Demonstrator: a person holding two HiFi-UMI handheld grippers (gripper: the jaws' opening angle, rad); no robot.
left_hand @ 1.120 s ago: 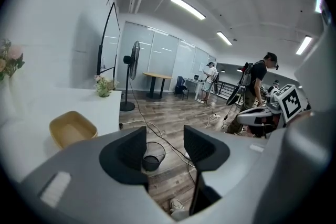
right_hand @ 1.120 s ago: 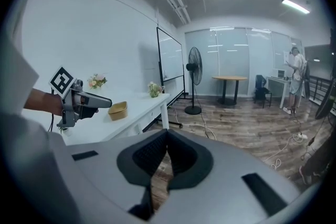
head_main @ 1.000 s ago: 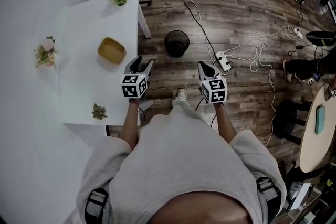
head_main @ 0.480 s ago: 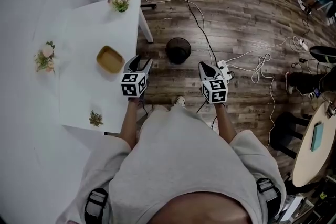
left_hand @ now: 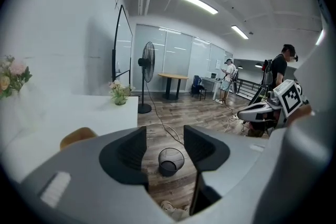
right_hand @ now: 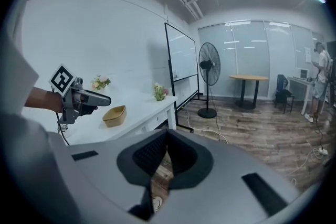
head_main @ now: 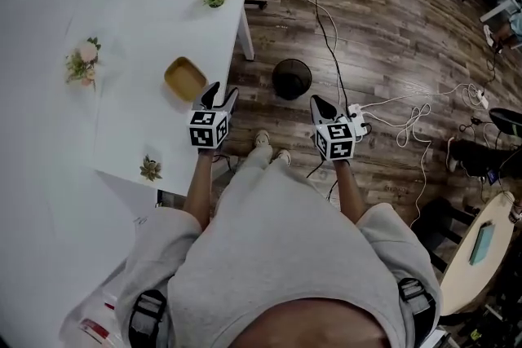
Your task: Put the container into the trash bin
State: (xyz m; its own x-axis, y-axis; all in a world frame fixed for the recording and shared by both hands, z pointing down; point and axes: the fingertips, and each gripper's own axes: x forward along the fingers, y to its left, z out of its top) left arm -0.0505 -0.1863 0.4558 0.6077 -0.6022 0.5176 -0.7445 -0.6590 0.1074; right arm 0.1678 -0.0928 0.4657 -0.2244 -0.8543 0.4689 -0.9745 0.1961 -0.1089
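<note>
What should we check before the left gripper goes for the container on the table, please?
1. Left gripper open and empty: ok, jaws apart.
2. Container upright on the table, close ahead of that gripper: ok.
3. Container free of contents: ok, looks empty.
4. Trash bin upright, mouth open: ok, on the floor beside the table.
5. Right gripper out of the way: ok, shut, over the floor.

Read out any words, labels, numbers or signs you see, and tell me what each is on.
None can be read.
Black-and-white marker cube on the left tool: square patterns, no letters.
Matching cube on the right tool: the same.
Red-and-white object, head view's lower left: too blurred.
</note>
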